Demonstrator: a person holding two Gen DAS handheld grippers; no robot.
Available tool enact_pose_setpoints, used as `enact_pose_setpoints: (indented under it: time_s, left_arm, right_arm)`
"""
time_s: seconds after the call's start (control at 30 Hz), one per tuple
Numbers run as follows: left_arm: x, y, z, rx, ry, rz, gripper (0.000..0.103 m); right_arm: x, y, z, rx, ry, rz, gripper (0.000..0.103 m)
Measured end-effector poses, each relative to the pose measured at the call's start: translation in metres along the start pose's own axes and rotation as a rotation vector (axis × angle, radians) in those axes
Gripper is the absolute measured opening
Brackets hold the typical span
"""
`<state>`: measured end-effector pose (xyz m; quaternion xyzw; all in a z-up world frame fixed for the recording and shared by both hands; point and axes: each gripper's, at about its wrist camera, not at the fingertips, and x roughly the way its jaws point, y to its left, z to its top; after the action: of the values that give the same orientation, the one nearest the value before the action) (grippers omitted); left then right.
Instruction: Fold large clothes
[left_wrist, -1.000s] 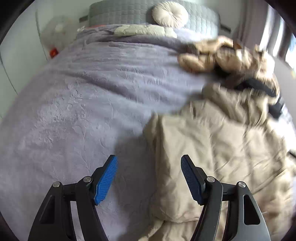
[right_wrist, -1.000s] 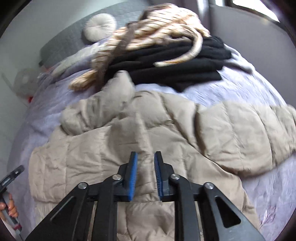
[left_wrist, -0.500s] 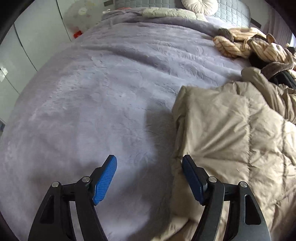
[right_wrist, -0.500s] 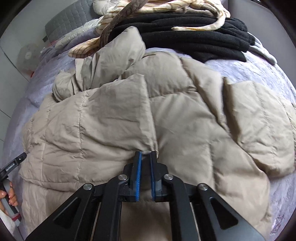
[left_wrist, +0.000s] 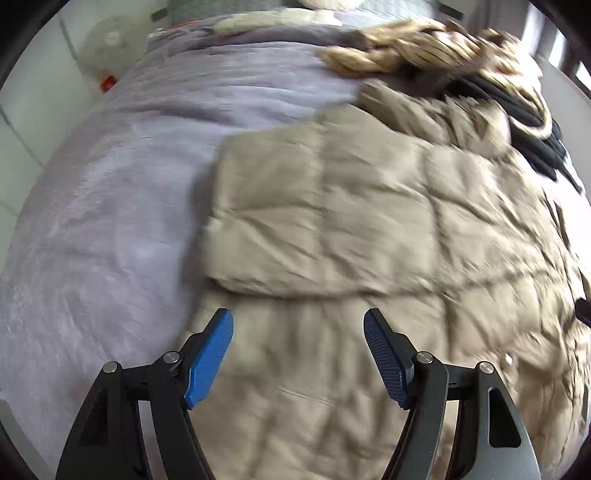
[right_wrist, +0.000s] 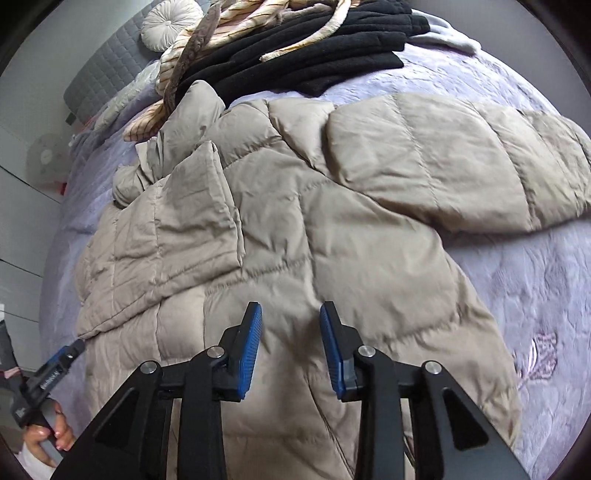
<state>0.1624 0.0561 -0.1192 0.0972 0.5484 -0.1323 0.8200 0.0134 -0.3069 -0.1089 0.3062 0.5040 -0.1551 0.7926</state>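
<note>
Underneath everything lies a bed (right_wrist: 524, 302) covered by a lilac plush blanket, with a grey quilted headboard (right_wrist: 99, 74) at its far end and a round cream cushion (right_wrist: 168, 24) leaning on it. Across the near half of the bed spreads the beige puffer jacket (right_wrist: 332, 229), quilted side up; one sleeve (right_wrist: 461, 162) stretches flat toward the right over the blanket, while the other sleeve (right_wrist: 177, 221) is folded inward and rests on the jacket's body. Beyond the jacket, toward the headboard, a pile of black clothing (right_wrist: 314, 55) sits with a cream striped garment (right_wrist: 236, 26) draped over it. A white fan (left_wrist: 110, 40) stands off the bed's far left corner. Over the jacket's lower part hangs the right gripper (right_wrist: 290, 314), which has just been opening; its blue pads stand apart with only fabric below them, nothing pinched. At the jacket's left border hovers the left gripper (left_wrist: 298, 321), spread wide and empty, one pad near the blanket's edge, the other over the beige quilting. In the right wrist view a hand (right_wrist: 48, 432) grasps the left gripper's handle at the bottom left.
</note>
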Motion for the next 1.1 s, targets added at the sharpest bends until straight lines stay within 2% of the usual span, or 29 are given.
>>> enact_pose_setpoints:
  time_s: [0.17,0.23,0.43,0.5,0.53,0.7,0.8,0.83,0.87,1.0,1.1]
  left_arm:
    - [-0.006,-0.042,-0.009,0.029,0.019,-0.063,0.074]
    - [-0.010,-0.060,-0.010,0.047,0.020,-0.073,0.074]
    - [-0.015,-0.110,-0.012,0.105,0.036,-0.110,0.075]
    - [-0.015,-0.127,-0.013,0.122,0.038,-0.128,0.101]
    - [-0.018,-0.135,-0.015,0.125,0.023,-0.129,0.103]
    - [-0.021,-0.175,-0.015,0.166,0.002,-0.156,0.103]
    - [-0.020,-0.195,-0.017,0.188,-0.002,-0.168,0.103]
    - [-0.020,-0.201,-0.016,0.196,-0.002,-0.169,0.103]
    - [-0.021,-0.208,-0.017,0.202,-0.002,-0.172,0.103]
    - [-0.020,-0.229,-0.018,0.224,0.008,-0.184,0.103]
    - [-0.019,-0.240,-0.017,0.226,0.018,-0.178,0.103]
  right_arm:
    - [-0.016,-0.026,-0.012,0.047,-0.005,0.020,0.044]
    - [-0.022,-0.038,-0.014,0.070,-0.010,0.032,0.052]
    - [-0.045,-0.094,-0.015,0.170,-0.042,0.038,0.061]
    - [-0.051,-0.113,-0.014,0.203,-0.055,0.034,0.064]
    - [-0.054,-0.124,-0.013,0.219,-0.062,0.030,0.066]
    - [-0.067,-0.176,-0.007,0.315,-0.107,0.040,0.081]
    - [-0.071,-0.208,0.000,0.399,-0.139,0.061,0.083]
    - [-0.071,-0.216,0.002,0.418,-0.142,0.065,0.095]
    - [-0.071,-0.225,0.004,0.444,-0.151,0.067,0.102]
    - [-0.071,-0.261,0.016,0.548,-0.213,0.133,0.103]
    - [-0.065,-0.284,0.028,0.619,-0.214,0.198,0.103]
